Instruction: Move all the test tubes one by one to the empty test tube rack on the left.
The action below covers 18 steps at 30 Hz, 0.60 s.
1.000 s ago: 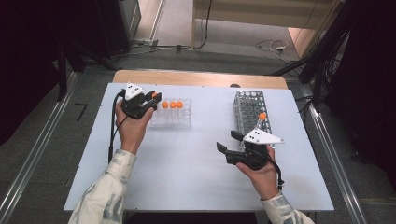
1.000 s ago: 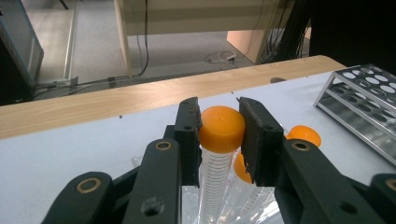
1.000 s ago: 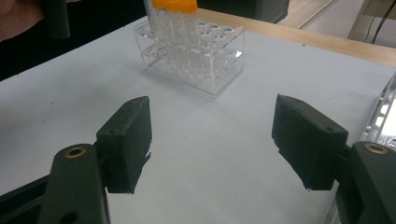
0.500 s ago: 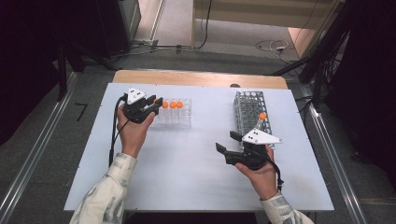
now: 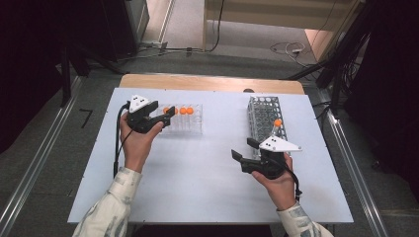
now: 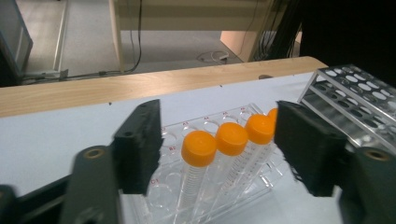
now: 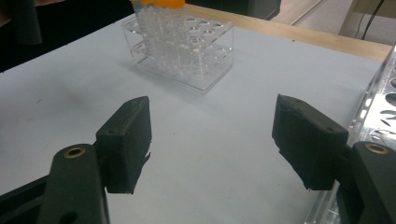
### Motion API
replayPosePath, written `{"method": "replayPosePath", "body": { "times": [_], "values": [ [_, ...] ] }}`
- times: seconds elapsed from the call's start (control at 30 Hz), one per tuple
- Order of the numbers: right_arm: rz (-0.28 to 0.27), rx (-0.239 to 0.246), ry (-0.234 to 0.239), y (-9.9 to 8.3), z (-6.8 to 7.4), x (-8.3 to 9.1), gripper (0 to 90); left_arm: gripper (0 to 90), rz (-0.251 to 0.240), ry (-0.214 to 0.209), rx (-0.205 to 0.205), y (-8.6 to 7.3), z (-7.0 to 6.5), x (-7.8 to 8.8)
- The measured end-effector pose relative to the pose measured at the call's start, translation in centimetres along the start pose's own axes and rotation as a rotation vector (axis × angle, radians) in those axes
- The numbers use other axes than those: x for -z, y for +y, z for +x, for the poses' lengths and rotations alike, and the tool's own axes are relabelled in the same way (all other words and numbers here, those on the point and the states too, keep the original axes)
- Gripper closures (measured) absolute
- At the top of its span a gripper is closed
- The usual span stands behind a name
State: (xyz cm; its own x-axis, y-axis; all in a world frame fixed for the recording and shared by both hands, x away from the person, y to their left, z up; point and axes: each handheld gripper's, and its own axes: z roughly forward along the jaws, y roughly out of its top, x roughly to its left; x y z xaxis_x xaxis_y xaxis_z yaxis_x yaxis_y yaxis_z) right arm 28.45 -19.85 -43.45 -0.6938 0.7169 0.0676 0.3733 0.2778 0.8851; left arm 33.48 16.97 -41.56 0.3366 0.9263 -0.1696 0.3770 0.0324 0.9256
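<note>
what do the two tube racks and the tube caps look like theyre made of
Clear rack: likely acrylic or similar hard plastic, glossy; the table shows through its walls. Grey rack: looks like metal or metallic-finished plastic, with a silvery sheen on its perforated grid; hard to tell which. Orange caps: opaque moulded plastic, smooth and softly shiny.

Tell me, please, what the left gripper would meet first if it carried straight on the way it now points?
Most likely the nearest orange-capped tube in the clear rack. The left gripper, whose jaws have just been opening, has nothing clamped, and that tube stands between them, just ahead. Depth is hard to judge.
</note>
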Motion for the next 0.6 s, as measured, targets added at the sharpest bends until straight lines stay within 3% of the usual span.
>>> {"method": "replayPosePath", "body": {
  "times": [0.17, 0.37, 0.47, 0.6],
  "values": [
    [-0.003, -0.013, -0.02, -0.2, -0.7, 0.6, 26.5, 21.8, 0.004, -0.043, 0.041, -1.2, -0.6, 1.0],
    [-0.013, -0.032, -0.067, -0.5, -2.0, 1.5, 26.5, 19.7, 0.012, -0.07, 0.039, -2.6, -1.4, 1.8],
    [-0.015, -0.039, -0.1, -0.7, -2.6, 1.8, 26.5, 17.8, 0.03, -0.07, 0.027, -2.7, -1.7, 2.0],
    [-0.01, -0.038, -0.144, -1.0, -3.4, 2.1, 26.6, 17.6, 0.02, -0.073, 0.031, -2.7, -1.8, 2.4]
  ]
}}
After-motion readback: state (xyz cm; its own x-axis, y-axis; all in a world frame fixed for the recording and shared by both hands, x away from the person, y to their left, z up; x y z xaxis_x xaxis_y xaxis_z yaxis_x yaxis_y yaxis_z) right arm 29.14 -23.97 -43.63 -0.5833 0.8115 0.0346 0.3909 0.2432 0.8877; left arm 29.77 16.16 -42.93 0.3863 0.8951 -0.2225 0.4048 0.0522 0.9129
